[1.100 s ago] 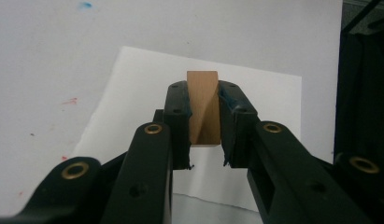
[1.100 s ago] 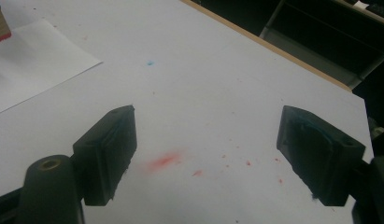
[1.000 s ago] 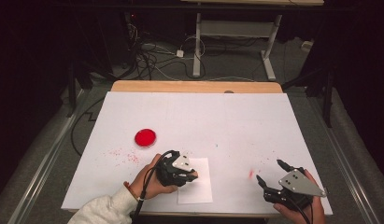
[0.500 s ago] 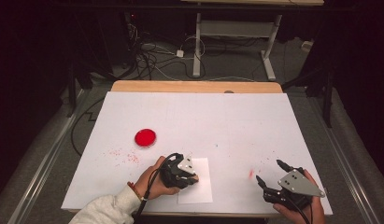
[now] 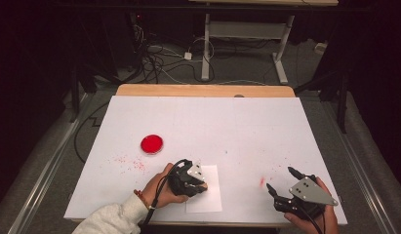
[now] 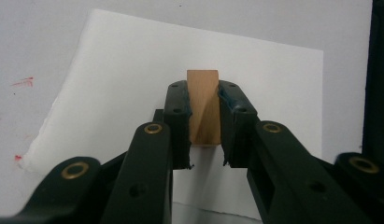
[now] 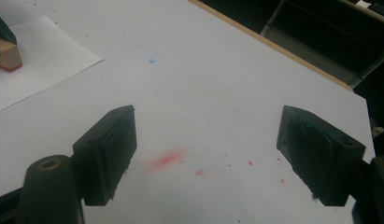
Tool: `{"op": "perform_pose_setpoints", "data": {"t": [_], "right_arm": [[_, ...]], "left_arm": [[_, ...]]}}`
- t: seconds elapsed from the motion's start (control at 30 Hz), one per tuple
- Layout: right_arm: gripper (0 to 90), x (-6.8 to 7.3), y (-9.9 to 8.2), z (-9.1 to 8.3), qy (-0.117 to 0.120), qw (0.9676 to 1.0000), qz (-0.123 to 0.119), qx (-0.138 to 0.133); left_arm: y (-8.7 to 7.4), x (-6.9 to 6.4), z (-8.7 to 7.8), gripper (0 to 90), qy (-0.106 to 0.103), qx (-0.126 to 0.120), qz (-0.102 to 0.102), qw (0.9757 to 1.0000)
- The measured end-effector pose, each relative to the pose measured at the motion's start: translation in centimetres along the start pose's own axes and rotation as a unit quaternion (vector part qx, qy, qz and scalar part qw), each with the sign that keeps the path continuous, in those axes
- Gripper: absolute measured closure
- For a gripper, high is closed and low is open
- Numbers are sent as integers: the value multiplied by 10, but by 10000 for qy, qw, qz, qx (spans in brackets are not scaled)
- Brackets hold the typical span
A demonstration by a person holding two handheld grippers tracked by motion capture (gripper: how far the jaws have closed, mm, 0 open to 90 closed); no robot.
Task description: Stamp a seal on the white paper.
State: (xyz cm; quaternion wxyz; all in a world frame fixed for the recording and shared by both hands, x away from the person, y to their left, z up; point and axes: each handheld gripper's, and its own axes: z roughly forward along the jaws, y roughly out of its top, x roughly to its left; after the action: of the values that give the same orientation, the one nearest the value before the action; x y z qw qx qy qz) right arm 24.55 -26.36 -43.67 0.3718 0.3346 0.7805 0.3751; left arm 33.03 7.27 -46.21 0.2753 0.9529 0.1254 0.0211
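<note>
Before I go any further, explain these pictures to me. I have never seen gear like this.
A person sits at a white table with a hand-held gripper in each hand. Each tool has two black jaws that pinch things.

One picture comes from a camera fixed above the table; the forearms come in from its bottom edge. The other two come from small cameras riding on the grippers, looking along their jaws.

On the table lie a sheet of paper, a round red ink pad and scattered red marks.

The left gripper is shut on a small wooden stamp with a red underside, held over the paper. The right gripper holds nothing; its jaws stand wide open above a red smudge.
</note>
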Motion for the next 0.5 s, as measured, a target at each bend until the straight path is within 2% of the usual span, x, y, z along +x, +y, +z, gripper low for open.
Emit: {"op": "perform_pose_setpoints", "data": {"t": [0.07,0.2,0.5], "right_arm": [[206,1,0,0,10,10000,-17,5],[206,0,0,0,-22,10000,-2,11],[206,0,0,0,-7,10000,-14,9]], "left_arm": [[-1,1,0,739,-16,-22,-13,10000],[0,-2,1,738,88,17,54,9999],[0,-3,2,738,102,37,68,9999]]}}
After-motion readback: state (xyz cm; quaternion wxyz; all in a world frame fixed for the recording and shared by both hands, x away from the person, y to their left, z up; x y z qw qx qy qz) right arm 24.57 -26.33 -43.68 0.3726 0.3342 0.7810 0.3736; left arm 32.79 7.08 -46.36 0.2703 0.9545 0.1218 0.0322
